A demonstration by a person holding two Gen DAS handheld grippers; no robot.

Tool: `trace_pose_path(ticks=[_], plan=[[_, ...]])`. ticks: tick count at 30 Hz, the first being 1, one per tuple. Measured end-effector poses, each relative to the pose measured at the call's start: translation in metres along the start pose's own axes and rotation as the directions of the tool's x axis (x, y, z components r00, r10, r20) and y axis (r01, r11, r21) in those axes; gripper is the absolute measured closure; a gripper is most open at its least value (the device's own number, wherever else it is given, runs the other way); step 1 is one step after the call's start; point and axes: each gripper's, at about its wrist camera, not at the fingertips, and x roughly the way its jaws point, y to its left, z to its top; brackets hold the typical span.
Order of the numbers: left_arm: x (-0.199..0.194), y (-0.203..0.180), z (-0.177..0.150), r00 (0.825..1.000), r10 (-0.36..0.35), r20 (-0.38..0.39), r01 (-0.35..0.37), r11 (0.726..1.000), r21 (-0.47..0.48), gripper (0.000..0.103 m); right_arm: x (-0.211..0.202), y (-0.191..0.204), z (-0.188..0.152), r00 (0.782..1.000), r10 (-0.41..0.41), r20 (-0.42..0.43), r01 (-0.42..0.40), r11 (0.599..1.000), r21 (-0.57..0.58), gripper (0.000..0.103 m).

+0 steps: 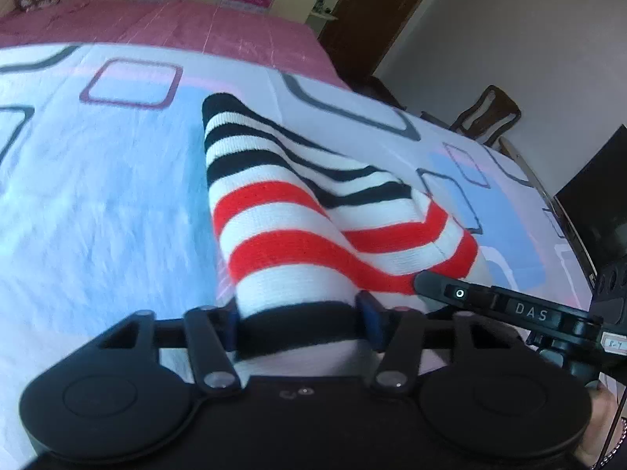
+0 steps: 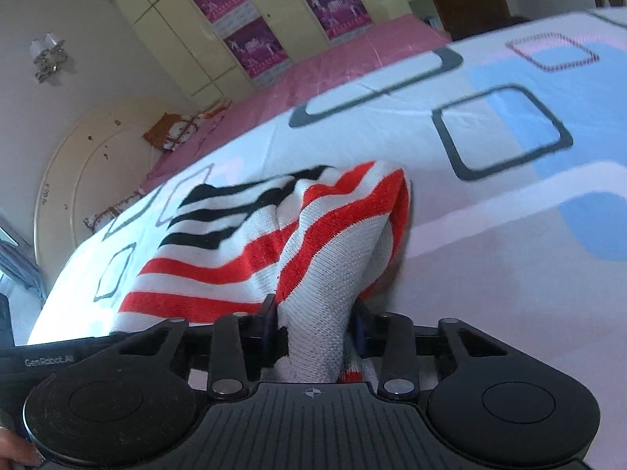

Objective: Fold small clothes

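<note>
A small knitted garment (image 1: 282,211) with white, red and black stripes lies on the bed and is lifted at its near end. My left gripper (image 1: 299,323) is shut on its black hem. My right gripper (image 2: 315,325) is shut on a bunched white and red part of the same striped garment (image 2: 250,243). The right gripper's finger (image 1: 490,297) shows in the left wrist view, touching the garment's right edge. The far end of the garment rests on the sheet.
The bed has a white sheet (image 1: 98,196) with blue and grey squares and a pink cover (image 1: 176,23) beyond. A wooden chair (image 1: 486,113) and dark screen (image 1: 595,203) stand to the right. A wardrobe (image 2: 235,31) stands behind.
</note>
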Motion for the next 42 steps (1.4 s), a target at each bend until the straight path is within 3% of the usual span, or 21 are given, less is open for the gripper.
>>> trace_pose_path(ticks=[9,15,19,23,31,39,42], plan=[[-0.044,-0.003,0.0,0.998,-0.031,0.045,0.03,0.999,0.03,0.057,-0.026,0.044,-0.001,0.997,0.059,0.047,-0.058,0.998,-0.009,0.068],[-0.09,0.023,-0.003,0.996,-0.025,0.085,0.022,0.999,0.033,0.057,-0.03,0.097,-0.012,0.993,0.099,0.069,-0.099,0.995,-0.008,0.069],[-0.123,0.061,-0.008,0.994,-0.011,0.112,0.008,0.999,0.032,0.057,-0.016,0.15,-0.028,0.99,0.126,0.068,-0.125,0.992,-0.026,0.069],[-0.16,0.122,-0.011,0.991,-0.007,0.132,0.005,1.0,0.014,0.058,0.009,0.211,-0.051,0.987,0.141,0.072,-0.14,0.99,-0.018,0.069],[-0.216,0.236,-0.009,0.987,0.06,0.146,-0.061,0.998,-0.003,0.058,0.089,0.33,-0.09,0.98,0.193,0.047,-0.192,0.981,-0.019,0.069],[-0.216,0.31,-0.022,0.984,0.113,0.138,-0.11,0.993,-0.032,0.057,0.16,0.372,-0.112,0.983,0.181,-0.023,-0.181,0.983,-0.027,0.069],[-0.204,0.331,-0.031,0.982,0.136,0.127,-0.131,0.99,-0.047,0.045,0.17,0.365,-0.116,0.991,0.134,-0.012,-0.134,0.991,-0.027,0.068]])
